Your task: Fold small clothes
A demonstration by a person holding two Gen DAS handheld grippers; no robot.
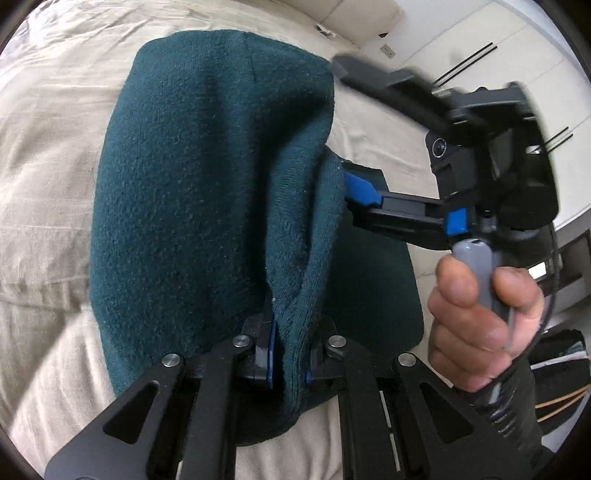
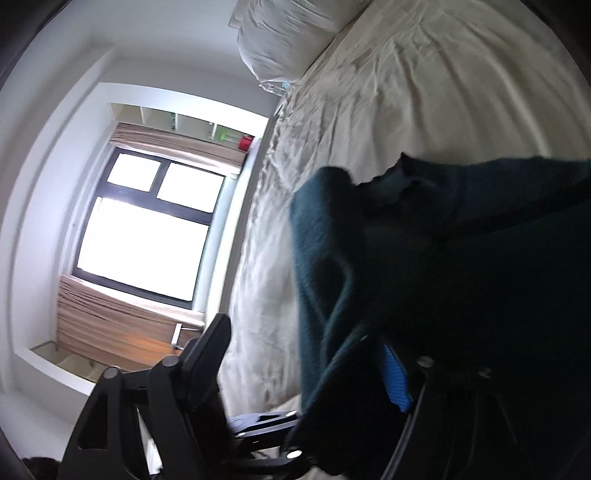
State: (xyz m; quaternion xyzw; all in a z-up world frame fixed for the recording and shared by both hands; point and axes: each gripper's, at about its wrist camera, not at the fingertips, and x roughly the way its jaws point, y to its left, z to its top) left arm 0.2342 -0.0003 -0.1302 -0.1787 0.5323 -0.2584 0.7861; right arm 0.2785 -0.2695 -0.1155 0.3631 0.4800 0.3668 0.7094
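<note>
A dark teal knitted garment [image 1: 207, 192] hangs lifted over the beige bed sheet [image 1: 44, 184]. My left gripper [image 1: 288, 350] is shut on a bunched edge of the garment at the bottom of the left wrist view. My right gripper [image 1: 354, 192], held by a hand [image 1: 480, 310], comes in from the right; one blue-padded finger [image 1: 360, 188] touches the garment's right edge and the other finger stands wide apart above. In the right wrist view the garment [image 2: 461, 277] drapes over the blue-padded finger [image 2: 397, 376], and the other finger [image 2: 212, 347] stands far to the left, so this gripper is open.
The wrinkled bed sheet [image 2: 424, 92] fills the surroundings, with a white pillow [image 2: 288, 33] at its far end. A bright window [image 2: 144, 229] with curtains and a wall shelf lies beyond the bed. White cupboard doors [image 1: 461, 44] stand behind the right gripper.
</note>
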